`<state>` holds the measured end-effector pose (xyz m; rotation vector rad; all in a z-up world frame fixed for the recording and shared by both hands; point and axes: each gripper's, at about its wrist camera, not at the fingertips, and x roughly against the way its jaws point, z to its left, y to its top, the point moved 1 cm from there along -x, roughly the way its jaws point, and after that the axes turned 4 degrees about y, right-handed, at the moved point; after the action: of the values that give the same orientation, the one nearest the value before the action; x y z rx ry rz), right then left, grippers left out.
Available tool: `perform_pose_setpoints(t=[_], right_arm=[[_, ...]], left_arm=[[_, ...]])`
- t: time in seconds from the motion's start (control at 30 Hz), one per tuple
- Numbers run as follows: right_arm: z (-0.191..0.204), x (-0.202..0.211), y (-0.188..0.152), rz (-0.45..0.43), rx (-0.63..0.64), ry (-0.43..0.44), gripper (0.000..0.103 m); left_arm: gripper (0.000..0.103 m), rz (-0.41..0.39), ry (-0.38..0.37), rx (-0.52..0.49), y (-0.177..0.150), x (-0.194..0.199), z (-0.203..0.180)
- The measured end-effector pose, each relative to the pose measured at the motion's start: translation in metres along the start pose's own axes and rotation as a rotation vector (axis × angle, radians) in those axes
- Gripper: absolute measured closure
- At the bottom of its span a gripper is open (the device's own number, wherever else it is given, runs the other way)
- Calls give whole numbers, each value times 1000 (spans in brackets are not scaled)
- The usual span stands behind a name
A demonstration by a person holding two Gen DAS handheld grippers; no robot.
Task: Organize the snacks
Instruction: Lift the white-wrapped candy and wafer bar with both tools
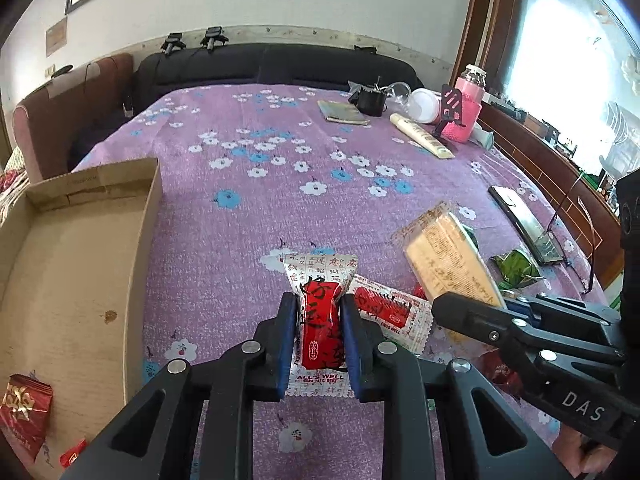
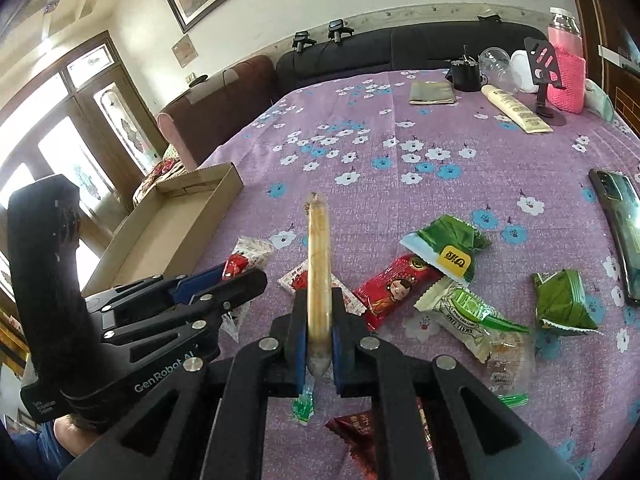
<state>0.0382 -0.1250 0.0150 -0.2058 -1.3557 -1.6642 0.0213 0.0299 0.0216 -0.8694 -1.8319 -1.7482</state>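
While both grippers hold a snack above the purple floral tablecloth (image 1: 248, 208), the main risk is loss of grip during transfer to the cardboard box (image 1: 80, 264). The left gripper (image 1: 319, 320) is closed on the red-and-white candy packet (image 1: 320, 320), with its blue pads (image 1: 289, 336) pressing the filled middle; the slick wrapper could slide out if the pinch relaxes or the gripper tilts. The right gripper (image 2: 319, 320) is closed on the clear-wrapped wafer bar (image 2: 319, 272), held edge-on near its lower end. Most of the bar projects toward 12 o'clock beyond the jaws, so it may pivot or crack under a fast swing.

A second risk is collision: in the left wrist view the right gripper sits close at 3 o'clock, so a crossing path could knock either packet loose.

In the right wrist view the box lies at 10 o'clock, well apart from the jaws. Loose snacks remain on the cloth at 2 to 4 o'clock, including a green packet (image 2: 448, 248) and a red packet (image 2: 396, 288). A phone (image 2: 620, 232) lies at 3 o'clock.
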Motion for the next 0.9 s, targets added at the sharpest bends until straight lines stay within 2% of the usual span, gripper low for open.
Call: perform_pose_setpoints(t=[0.33,0.9], right_arm=[[-1,2,1,-30,0,1,94],[2,-2,1,-37,14,10,94]], left_arm=[[80,-61,42,-31,1,11,-4],[80,-77,51,-36,0,15,-6]])
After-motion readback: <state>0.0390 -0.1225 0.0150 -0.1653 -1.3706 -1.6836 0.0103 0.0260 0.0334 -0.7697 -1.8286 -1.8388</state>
